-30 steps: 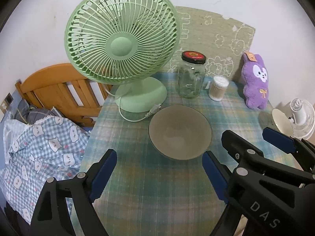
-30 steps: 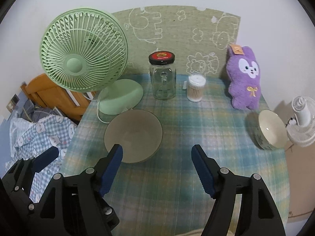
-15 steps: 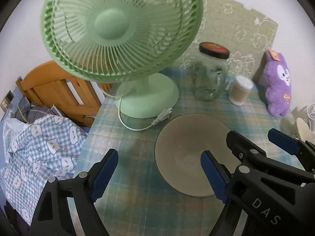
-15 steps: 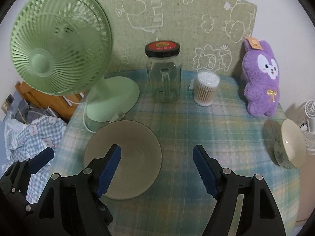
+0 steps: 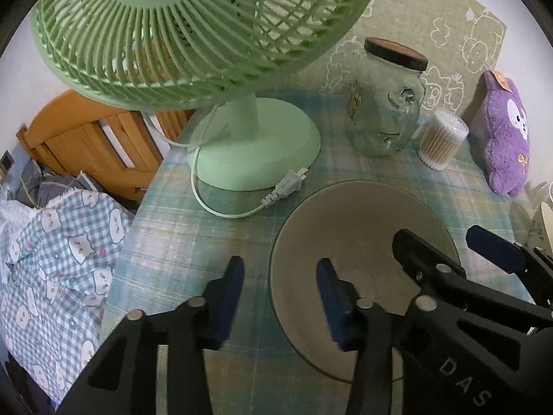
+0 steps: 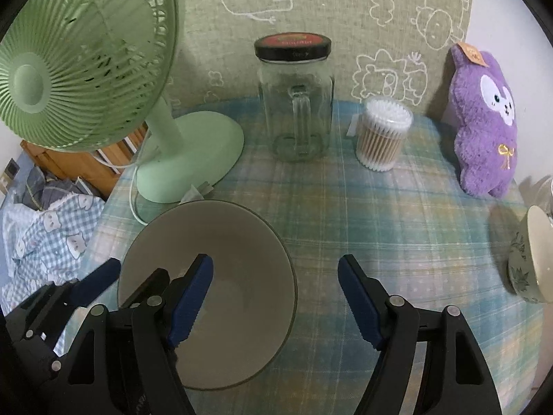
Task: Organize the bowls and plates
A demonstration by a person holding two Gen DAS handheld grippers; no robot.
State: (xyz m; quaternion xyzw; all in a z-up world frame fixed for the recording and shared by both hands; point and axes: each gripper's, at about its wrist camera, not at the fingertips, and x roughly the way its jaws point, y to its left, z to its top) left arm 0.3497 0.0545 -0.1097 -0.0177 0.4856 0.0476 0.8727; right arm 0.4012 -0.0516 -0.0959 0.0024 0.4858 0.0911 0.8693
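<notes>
The left gripper [image 5: 278,294], its jaws just closing, straddles the near-left rim of the grey bowl [image 5: 359,228], in front of the green fan [image 5: 254,145].

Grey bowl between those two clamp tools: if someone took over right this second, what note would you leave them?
Left tool: open, not gripping; its jaws have just been closing and straddle the left rim of the grey bowl.
Right tool: open; its jaws have also closed a little, with the bowl's right rim between them.
Small patterned bowl: far right on the table, apart from the grey one.
Done: nothing gathered yet; both bowls rest on the table.
Left: probably clamp the grey bowl's rim, lift it, and bring the two bowls together.
</notes>
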